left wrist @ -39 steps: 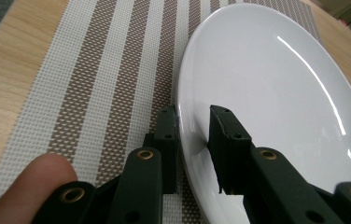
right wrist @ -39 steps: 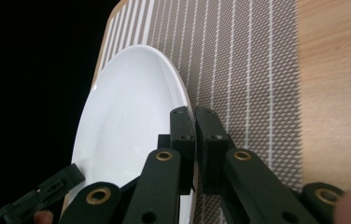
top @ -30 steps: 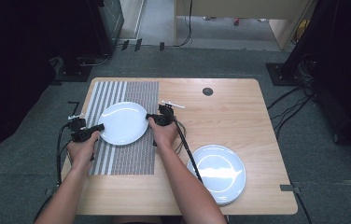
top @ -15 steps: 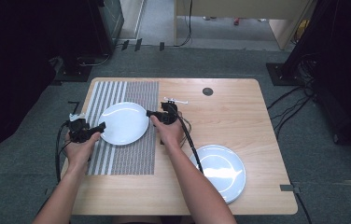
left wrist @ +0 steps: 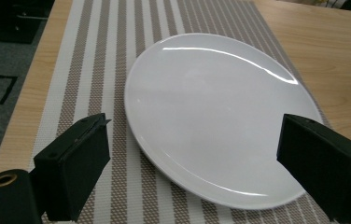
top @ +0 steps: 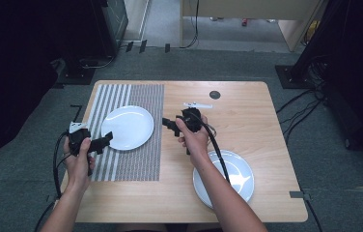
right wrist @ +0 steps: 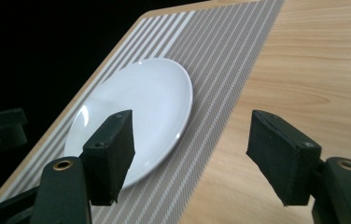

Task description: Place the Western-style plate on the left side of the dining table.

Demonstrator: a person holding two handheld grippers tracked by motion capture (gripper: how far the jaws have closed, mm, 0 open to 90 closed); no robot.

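A white plate [top: 127, 127] lies flat on a striped placemat [top: 130, 159] on the left half of the wooden table. My left gripper [top: 105, 140] stands open at the plate's left front rim, touching nothing; in the left gripper view the plate [left wrist: 213, 116] lies ahead between the spread jaws [left wrist: 201, 172]. My right gripper [top: 170, 126] hangs open just right of the mat's edge, away from the plate. In the right gripper view its wide jaws [right wrist: 192, 149] frame the plate [right wrist: 134, 114] and the mat [right wrist: 220, 70].
A second white plate [top: 228, 176] sits at the table's front right, under the right forearm. A small white utensil [top: 198, 105] lies near the table's middle back, and a dark round hole [top: 215, 94] is beyond it. Cables trail from both grippers.
Both grippers have drawn back from the plate on the mat: the left one toward the front left, the right one to the right past the mat's edge. The plate stays flat.
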